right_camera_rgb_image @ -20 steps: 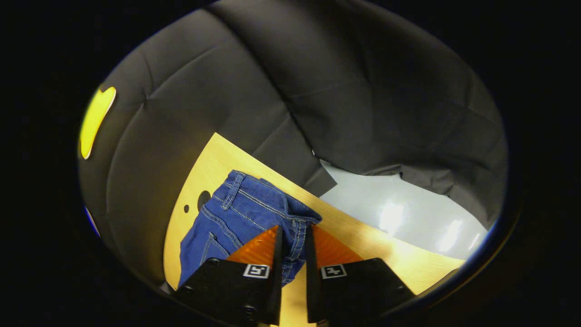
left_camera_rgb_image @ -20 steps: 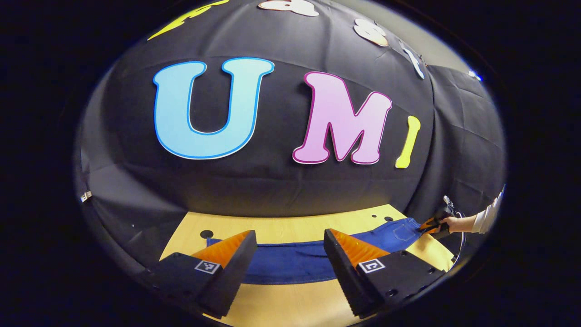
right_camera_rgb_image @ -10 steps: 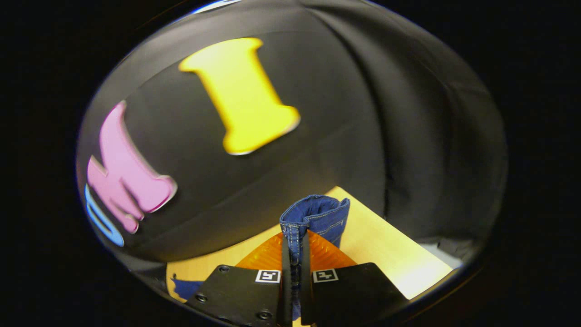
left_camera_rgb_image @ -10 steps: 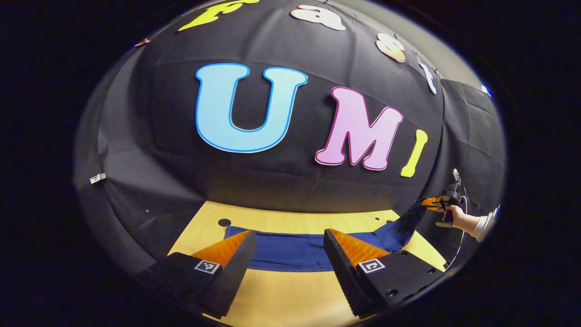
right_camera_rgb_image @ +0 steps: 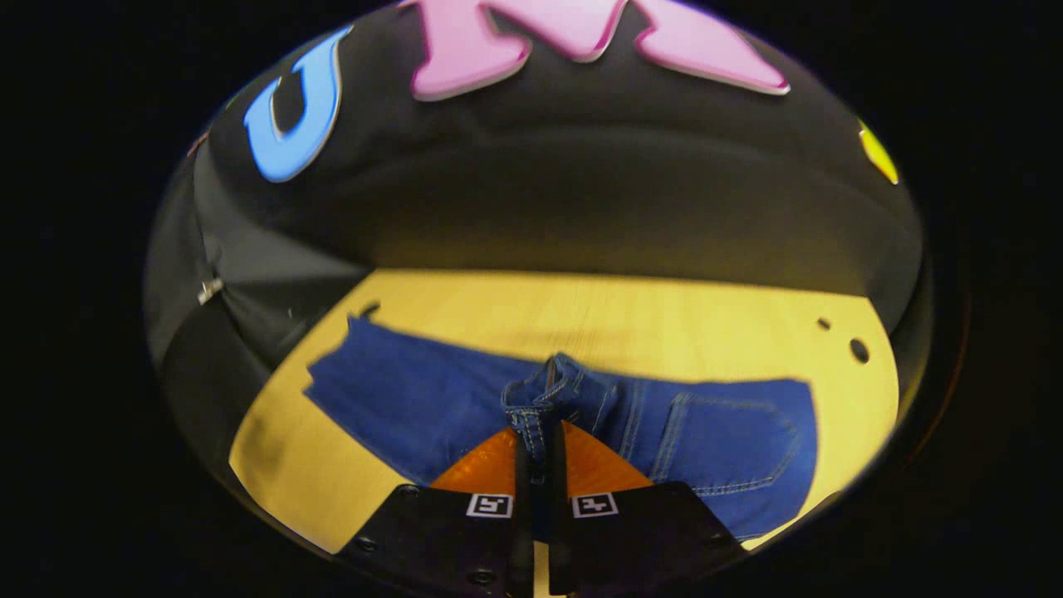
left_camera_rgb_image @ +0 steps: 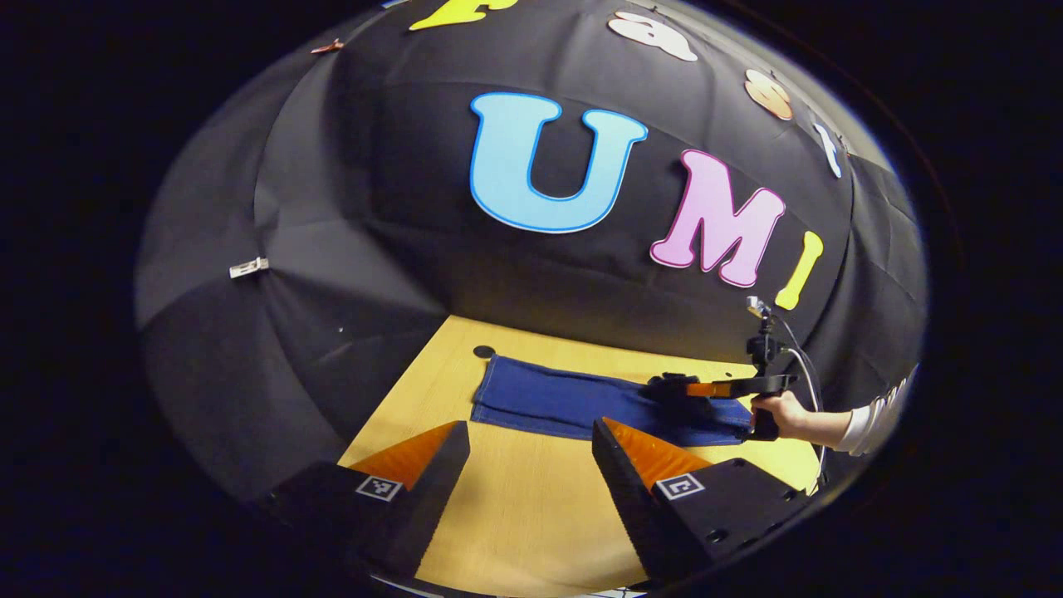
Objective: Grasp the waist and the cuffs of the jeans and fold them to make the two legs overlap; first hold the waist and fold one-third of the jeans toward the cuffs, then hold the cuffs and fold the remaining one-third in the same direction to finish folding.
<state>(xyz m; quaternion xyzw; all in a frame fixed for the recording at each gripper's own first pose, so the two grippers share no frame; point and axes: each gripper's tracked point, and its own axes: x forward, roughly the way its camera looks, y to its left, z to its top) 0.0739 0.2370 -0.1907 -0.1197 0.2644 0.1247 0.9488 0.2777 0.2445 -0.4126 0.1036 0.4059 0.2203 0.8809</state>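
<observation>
Left claw (left_camera_rgb_image: 530, 453) wide open, empty, over worktop (left_camera_rgb_image: 515, 507). Right gripper view: right claw (right_camera_rgb_image: 537, 444) pinching waistband; jeans (right_camera_rgb_image: 415, 399) blue, flat, waist folded over legs.

No readable text, brand or number. The tongs' fingers (left_camera_rgb_image: 679, 487) carry small square black-and-white coded markers (right_camera_rgb_image: 490, 505), too small to read.

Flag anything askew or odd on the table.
Nothing stands out. The jeans lie flat on the table, the waist pinched in the right claw mid-fold; the left claw hangs open.
</observation>
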